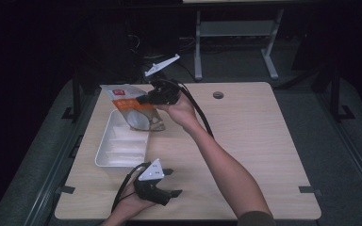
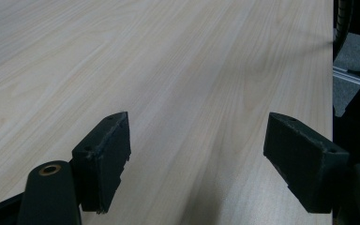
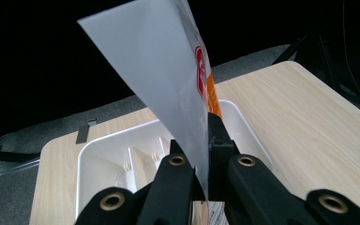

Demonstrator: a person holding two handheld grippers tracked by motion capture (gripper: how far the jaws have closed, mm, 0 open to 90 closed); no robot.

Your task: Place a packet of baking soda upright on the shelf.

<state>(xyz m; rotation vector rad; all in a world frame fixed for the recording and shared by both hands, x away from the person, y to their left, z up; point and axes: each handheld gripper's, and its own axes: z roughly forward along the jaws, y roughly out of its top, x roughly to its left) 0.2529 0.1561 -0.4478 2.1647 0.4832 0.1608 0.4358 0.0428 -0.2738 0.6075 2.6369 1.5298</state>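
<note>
Pouch [image 1: 134,109]: flat, white top with red mark, orange band, pale lower panel. Held off the table, pinched at its 3 o'clock edge, above the 12 o'clock end of the white tray [image 1: 104,149]. Seen nearly edge-on in the right gripper view, upright [image 3: 168,79].

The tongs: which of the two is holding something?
The right tongs, up over the white tray, are pinched shut on the orange and white pouch. The left tongs sit open near the table's front edge, holding nothing.

Lit tabletop [image 1: 245,141], black surroundings, soft shadows, slight blur
</note>
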